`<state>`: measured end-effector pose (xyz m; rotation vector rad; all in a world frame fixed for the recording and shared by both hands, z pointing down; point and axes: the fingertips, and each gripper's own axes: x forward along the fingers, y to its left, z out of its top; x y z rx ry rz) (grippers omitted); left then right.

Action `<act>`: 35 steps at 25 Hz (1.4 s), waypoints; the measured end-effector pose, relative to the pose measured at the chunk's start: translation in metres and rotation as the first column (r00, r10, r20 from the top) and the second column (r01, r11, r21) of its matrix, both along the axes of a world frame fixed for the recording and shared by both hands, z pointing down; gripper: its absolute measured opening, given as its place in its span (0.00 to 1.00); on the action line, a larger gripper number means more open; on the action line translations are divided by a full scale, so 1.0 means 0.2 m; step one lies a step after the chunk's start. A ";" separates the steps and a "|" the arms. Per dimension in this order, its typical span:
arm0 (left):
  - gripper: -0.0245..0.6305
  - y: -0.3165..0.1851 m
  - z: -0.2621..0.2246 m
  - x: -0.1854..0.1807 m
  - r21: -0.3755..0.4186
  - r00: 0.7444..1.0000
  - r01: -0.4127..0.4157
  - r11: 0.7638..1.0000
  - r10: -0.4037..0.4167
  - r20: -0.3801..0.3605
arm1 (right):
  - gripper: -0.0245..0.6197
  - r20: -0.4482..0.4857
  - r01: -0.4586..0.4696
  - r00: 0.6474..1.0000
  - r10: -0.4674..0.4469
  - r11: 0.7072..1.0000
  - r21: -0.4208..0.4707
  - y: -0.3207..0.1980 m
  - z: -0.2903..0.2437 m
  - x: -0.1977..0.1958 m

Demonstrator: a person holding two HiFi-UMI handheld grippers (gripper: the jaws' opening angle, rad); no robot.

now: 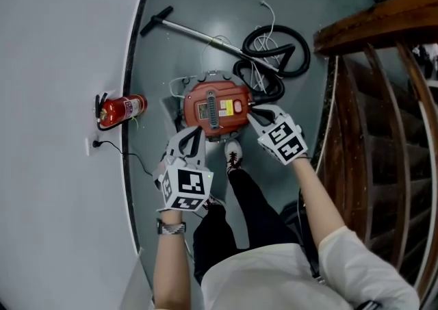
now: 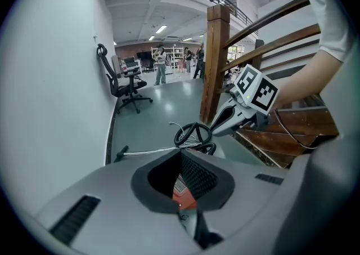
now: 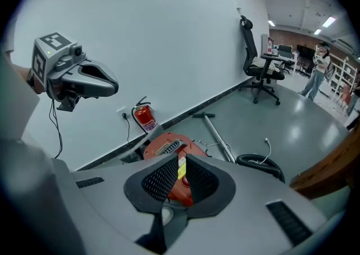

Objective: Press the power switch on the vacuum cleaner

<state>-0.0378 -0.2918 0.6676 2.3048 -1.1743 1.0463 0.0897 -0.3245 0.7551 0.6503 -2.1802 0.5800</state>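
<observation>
Left hand-held gripper (image 1: 193,136) and right hand-held gripper (image 1: 255,119) hang above red vacuum cleaner (image 1: 217,107), centre frame.
Both are clenched, holding nothing; the cleaner sits on the grey floor (image 1: 205,1) between their tips.

One vacuum cleaner (image 1: 215,109). One fire extinguisher (image 1: 123,108). One hose (image 1: 305,57). One wand (image 1: 198,34). One wall socket (image 1: 89,145). One office chair (image 2: 125,82). Two grippers: left gripper (image 1: 194,136), right gripper (image 1: 257,119).

white wall (image 3: 169,34), grey floor (image 2: 163,107), office chair (image 2: 126,85), wooden railing (image 1: 363,24)
</observation>
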 end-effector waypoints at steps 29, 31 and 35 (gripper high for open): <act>0.03 0.03 0.25 0.03 -0.088 1.000 0.012 0.996 -0.014 -0.024 | 0.26 -0.074 -0.109 0.993 0.097 0.978 -0.176 -0.03 0.62 0.01; 0.03 0.02 0.26 0.03 -0.090 1.000 0.017 0.996 -0.019 -0.024 | 0.26 -0.078 -0.114 0.992 0.101 0.976 -0.186 -0.02 0.65 0.00; 0.03 0.00 0.29 0.01 -0.101 0.998 0.039 0.994 -0.043 -0.036 | 0.26 -0.096 -0.131 0.989 0.114 0.970 -0.206 0.01 0.72 0.01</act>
